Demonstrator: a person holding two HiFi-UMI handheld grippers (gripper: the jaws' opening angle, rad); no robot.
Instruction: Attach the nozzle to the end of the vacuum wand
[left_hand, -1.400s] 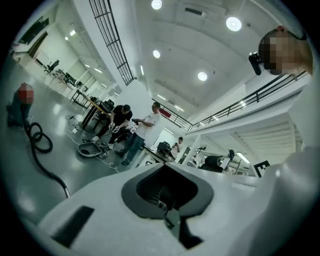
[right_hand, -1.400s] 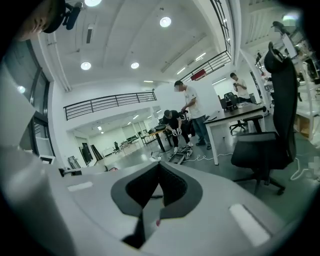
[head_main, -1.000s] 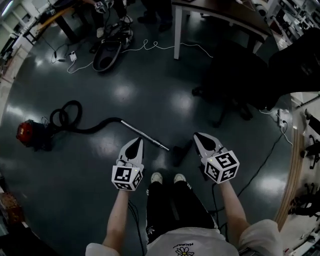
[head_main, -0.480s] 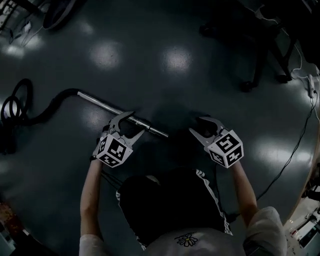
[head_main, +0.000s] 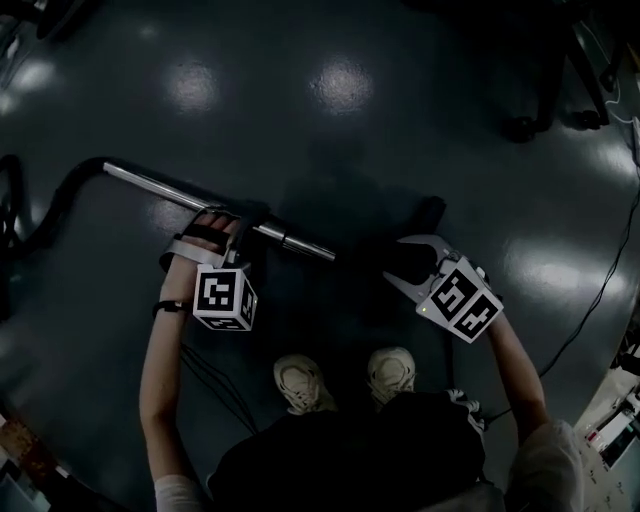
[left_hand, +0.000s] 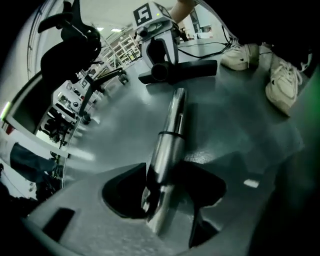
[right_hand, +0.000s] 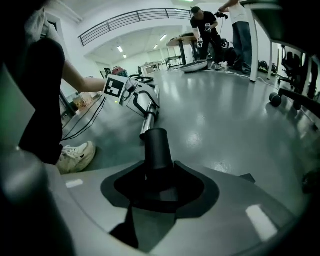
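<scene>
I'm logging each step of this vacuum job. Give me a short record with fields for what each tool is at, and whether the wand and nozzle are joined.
left tool: jaws have just been opening, astride the metal wand, not clamped
right tool: jaws have just been opening, tube of the black nozzle between them, not clamped
wand and nozzle: both on the floor, apart, not joined
hose: runs from the wand's other end

Shiny smooth metal wand (head_main: 150, 183), matt black plastic nozzle (right_hand: 156, 145), glossy floor (head_main: 340, 140).
</scene>
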